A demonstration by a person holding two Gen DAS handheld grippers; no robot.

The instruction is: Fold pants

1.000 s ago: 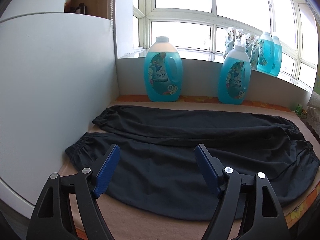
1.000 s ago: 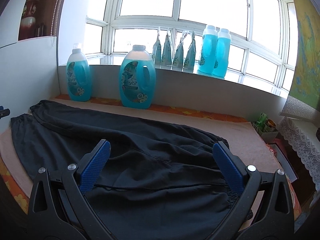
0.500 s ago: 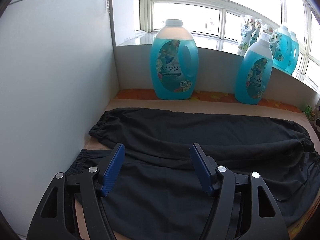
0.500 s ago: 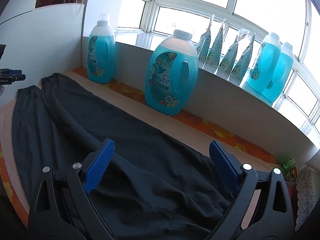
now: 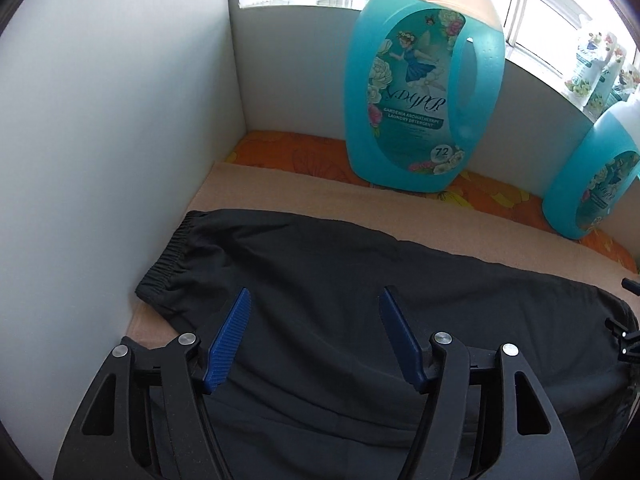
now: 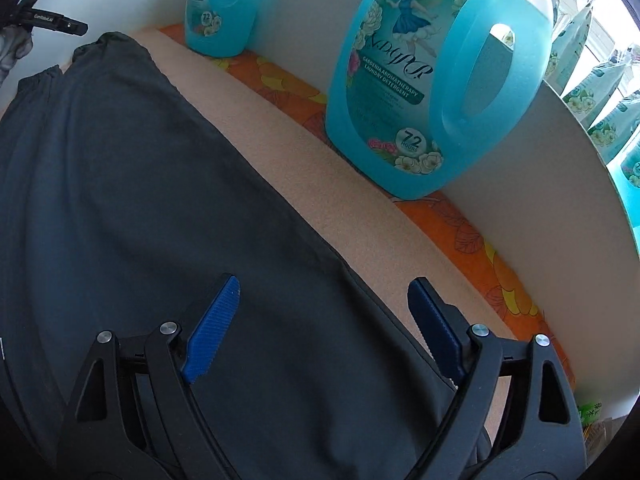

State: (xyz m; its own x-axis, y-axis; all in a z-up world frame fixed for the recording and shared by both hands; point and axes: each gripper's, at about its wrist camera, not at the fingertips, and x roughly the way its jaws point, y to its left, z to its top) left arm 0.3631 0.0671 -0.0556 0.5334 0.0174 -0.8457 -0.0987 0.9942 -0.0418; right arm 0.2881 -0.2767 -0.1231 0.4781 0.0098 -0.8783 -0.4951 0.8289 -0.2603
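The black pants point(image 5: 360, 300) lie spread flat on the beige cloth point(image 5: 280, 188) that covers the worktop, their legs running lengthwise along it, with one elastic cuff point(image 5: 168, 256) near the white side panel point(image 5: 100, 140) at the left end. The left tongs point(image 5: 314, 336) hang low over the far leg close to that cuff, spread wide with nothing between the blue ribbed pads point(image 5: 228, 344), which stand clear on either side of a stretch of dark fabric. The right tongs point(image 6: 320, 320) are likewise wide and empty, poised above the pants point(image 6: 140, 200) at their far edge, the left pad over the fabric and the right pad point(image 6: 436, 328) over the bare beige cloth point(image 6: 320, 184) just beyond it. Whether either pair touches the fabric cannot be told. Behind the pants, along an orange flowered strip point(image 6: 460, 232) at the foot of the low white wall, stand two large blue detergent jugs: in the left view one point(image 5: 424, 92) is straight ahead and another point(image 5: 592, 176) off to the right; in the right view one point(image 6: 432, 80) looms close and the other point(image 6: 220, 4) stands farther left. Refill pouches point(image 6: 600, 88) sit up on the window ledge
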